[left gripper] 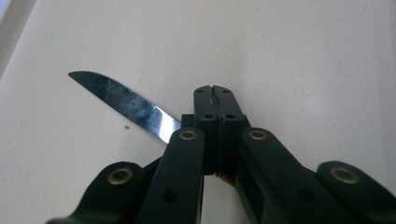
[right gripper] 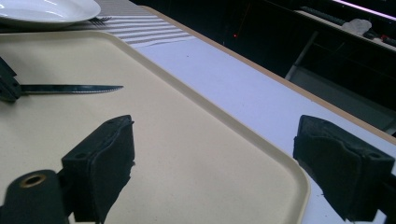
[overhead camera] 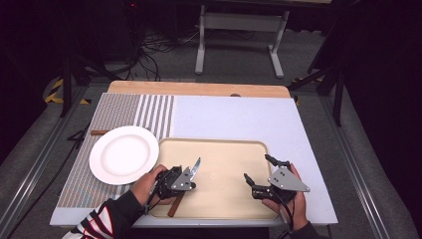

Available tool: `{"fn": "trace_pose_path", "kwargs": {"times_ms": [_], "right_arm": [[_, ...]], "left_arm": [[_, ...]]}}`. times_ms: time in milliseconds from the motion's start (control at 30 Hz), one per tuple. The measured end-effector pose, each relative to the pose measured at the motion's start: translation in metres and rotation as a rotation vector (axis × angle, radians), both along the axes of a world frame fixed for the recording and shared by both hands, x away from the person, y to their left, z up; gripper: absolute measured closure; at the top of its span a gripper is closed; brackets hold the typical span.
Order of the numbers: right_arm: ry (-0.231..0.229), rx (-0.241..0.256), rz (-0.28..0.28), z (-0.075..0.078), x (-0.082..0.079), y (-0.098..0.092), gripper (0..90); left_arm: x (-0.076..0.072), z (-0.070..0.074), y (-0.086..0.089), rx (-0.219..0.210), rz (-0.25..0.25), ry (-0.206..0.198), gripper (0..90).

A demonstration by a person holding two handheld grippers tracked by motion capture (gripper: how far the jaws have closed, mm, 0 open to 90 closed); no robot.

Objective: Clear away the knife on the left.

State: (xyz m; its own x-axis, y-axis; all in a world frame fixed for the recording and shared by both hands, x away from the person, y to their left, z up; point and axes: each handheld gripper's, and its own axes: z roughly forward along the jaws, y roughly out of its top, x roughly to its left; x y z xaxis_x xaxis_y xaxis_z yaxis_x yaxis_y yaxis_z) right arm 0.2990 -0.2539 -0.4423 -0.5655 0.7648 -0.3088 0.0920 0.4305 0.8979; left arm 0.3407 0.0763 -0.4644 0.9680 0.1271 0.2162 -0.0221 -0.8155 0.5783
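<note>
Beige tray [overhead camera: 219,149] lies at lower centre of the high view, where we see our left gripper [overhead camera: 175,180] pinching a knife [overhead camera: 194,168] near its handle. Our right gripper [overhead camera: 260,174], lower right, has jaws spread wide. White plate [overhead camera: 124,154] sits left.

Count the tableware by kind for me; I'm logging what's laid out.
Plate: 1
Serrated knife, clamped in the left hand-held gripper: 1
Tray: 1
Fork, mostly hidden behind the plate: 1
Total: 4
</note>
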Motion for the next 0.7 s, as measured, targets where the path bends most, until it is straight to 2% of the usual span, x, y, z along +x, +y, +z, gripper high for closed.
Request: {"fn": "trace_pose_path", "kwargs": {"times_ms": [400,700], "right_arm": [[0.002,-0.006,-0.001,-0.001,0.0,0.0,13.1],[0.006,-0.017,0.003,-0.001,0.0,0.003,13.1]], "left_arm": [[-0.002,0.001,0.019,0.018,0.032,0.012,89.7],[-0.003,0.002,0.033,0.037,0.078,-0.001,89.7]]}}
